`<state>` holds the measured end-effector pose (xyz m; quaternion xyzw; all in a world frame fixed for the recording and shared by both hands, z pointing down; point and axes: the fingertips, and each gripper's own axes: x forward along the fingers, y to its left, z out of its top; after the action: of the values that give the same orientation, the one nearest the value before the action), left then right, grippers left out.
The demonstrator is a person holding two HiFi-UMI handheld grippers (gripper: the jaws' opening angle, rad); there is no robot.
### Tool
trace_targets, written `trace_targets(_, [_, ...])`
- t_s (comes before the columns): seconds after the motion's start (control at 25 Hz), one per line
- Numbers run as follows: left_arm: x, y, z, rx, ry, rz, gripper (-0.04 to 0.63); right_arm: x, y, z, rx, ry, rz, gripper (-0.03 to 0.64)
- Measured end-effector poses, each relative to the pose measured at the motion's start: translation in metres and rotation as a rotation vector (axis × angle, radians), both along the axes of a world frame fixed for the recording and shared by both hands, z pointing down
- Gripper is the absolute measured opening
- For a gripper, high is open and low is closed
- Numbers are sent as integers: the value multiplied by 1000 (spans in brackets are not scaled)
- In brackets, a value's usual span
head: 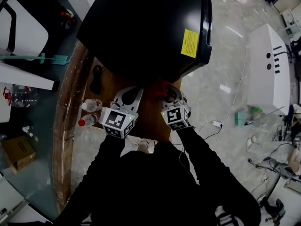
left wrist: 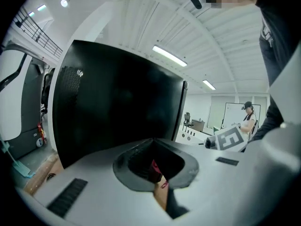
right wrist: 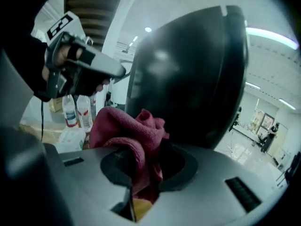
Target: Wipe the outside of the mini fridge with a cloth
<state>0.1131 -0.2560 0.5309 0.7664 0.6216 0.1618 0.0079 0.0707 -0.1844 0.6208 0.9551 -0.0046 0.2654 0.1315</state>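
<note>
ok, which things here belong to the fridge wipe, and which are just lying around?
In the job: mini fridge, red cloth, right hand-held gripper clamped on it.
Lying about: water bottles, cardboard box.

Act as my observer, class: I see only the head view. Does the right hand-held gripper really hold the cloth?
Observer: Yes; the right gripper view shows the right hand-held gripper shut on the red cloth, which bunches above its jaws.
Operator: Touching the fridge?
Observer: There the cloth overlaps the black mini fridge, but contact is unclear.
Operator: And the left?
Observer: The left hand-held gripper has its jaws together, facing a fridge side with a perforated patch.
</note>
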Motion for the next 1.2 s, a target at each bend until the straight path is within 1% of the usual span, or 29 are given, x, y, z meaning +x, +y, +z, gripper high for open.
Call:
trace_targets(0.08, [-16,-1,-22,-31,11,23,5,-17,-4,-44,80,76,26,92])
trace_targets(0.2, [-40,-4,-53,-76,21,68,5,-41,-13,-102,242,197,37,91])
trace_targets(0.28, [-57,-7,-73,-97,41,92,5,-56,-20,-138,308,264,25,91])
trace_targets(0.4, [-81,-11,-108,-117,68,129,5,-77,-29,-190,367,350,3,91])
trace_targets(0.48, [-94,-12,-136,-127,82,143,5,-90,-29,-217,376,395,-10,91])
trace_targets(0.56, [-106,-13,-162,-156,83,162,5,-100,-28,-242,374,428,-16,91])
trace_targets(0.76, [-115,-23,-189,-194,86,184,5,-106,-34,-291,423,523,-50,91])
trace_targets(0.84, [-118,-23,-191,-223,78,186,5,-110,-35,-293,408,514,-55,89])
trace_targets(0.92, [-116,-24,-186,-217,64,168,5,-113,-35,-294,405,515,-66,89])
trace_targets(1.04, [-112,-26,-184,-200,62,143,5,-112,-37,-295,419,517,-82,89])
trace_targets(1.2, [-111,-27,-186,-206,76,146,5,-108,-37,-293,427,503,-95,89])
